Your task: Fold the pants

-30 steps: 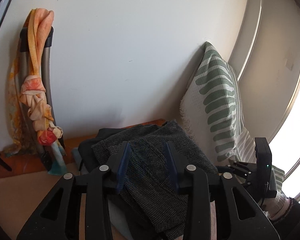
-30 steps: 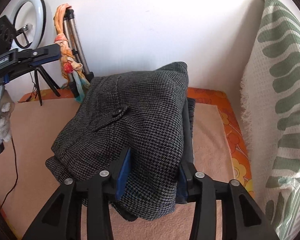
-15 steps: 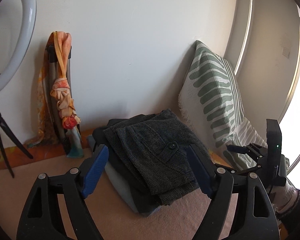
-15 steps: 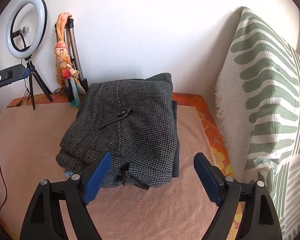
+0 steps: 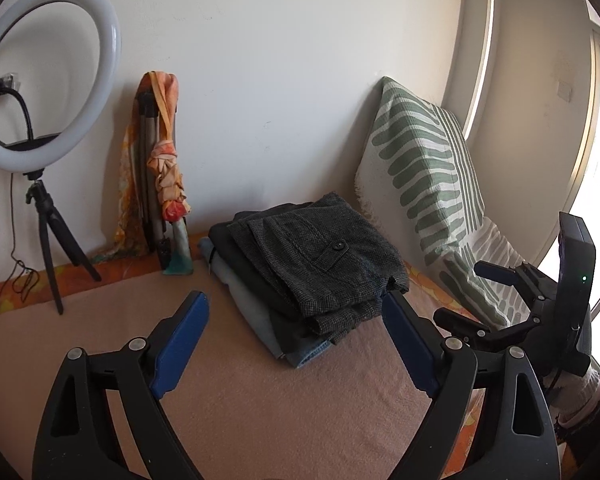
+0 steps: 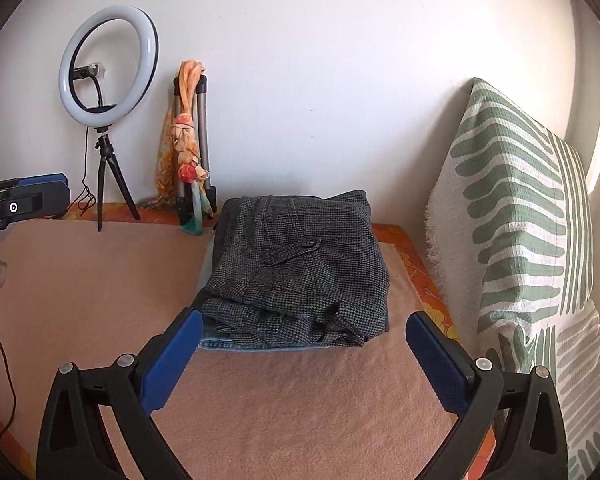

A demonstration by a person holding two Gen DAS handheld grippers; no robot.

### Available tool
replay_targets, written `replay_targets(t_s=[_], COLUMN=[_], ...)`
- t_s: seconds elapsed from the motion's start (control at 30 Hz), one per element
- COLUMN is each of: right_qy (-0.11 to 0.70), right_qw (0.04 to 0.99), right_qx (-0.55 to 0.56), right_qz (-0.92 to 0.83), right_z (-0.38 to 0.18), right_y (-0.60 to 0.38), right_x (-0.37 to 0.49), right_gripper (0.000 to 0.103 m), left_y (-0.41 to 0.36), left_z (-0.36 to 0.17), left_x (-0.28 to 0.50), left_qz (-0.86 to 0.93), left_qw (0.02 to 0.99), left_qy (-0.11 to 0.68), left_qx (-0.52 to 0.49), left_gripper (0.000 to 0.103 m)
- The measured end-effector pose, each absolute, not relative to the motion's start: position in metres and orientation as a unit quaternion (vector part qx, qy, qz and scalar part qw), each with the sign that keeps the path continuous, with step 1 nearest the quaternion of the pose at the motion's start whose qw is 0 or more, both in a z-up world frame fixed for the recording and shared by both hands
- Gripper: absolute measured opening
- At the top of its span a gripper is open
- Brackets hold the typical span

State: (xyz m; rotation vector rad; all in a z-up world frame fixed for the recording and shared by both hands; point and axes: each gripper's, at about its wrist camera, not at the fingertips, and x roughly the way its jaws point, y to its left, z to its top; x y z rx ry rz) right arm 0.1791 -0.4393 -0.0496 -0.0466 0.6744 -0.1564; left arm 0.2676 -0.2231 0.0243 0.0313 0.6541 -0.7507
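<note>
Both grippers, left (image 5: 294, 322) and right (image 6: 302, 338), have jaws wide apart and hold nothing; the folded pants (image 6: 300, 264) lie on a stack on the blanket (image 6: 292, 404).

Both wrist fisheyes look forward, low and near; left angled rightward, right head-on; sharing folded grey houndstooth pants (image 5: 324, 256) (image 6: 300, 264).

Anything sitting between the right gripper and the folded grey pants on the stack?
Nothing visible. The right gripper is open, with only bare peach blanket between its fingers and the folded grey pants. The pants lie on top of a dark garment and jeans; the pillow stands off to the right.
</note>
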Motion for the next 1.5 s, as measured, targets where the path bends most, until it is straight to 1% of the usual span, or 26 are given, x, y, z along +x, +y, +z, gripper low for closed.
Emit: replay_targets(t_s=[0.23,0.47,0.6,0.87,1.5], right_qy=[0.314,0.308,0.306,0.310,0.310], right_qw=[0.945,0.948,0.949,0.948,0.946], right_qx=[-0.024,-0.008,-0.002,-0.024,-0.012], right_qz=[-0.082,-0.079,-0.074,-0.073,-0.089], right_z=[-0.042,-0.045,-0.050,-0.061,-0.064], right_y=[-0.416,-0.397,-0.387,-0.377,-0.387], right_x=[0.150,0.129,0.123,0.114,0.108], right_gripper=[0.103,0.103,0.103,0.103,0.103], left_y=[-0.206,-0.184,-0.179,-0.179,-0.178], left_z=[0.017,0.009,0.010,0.012,0.004], left_x=[0.240,0.217,0.203,0.181,0.170], left_qz=[-0.329,-0.325,-0.321,-0.312,-0.287], left_qw=[0.889,0.889,0.893,0.903,0.911], left_qy=[0.315,0.322,0.314,0.290,0.283], left_qx=[0.039,0.017,0.027,0.064,0.086], left_gripper=[0.089,0.089,0.089,0.089,0.091])
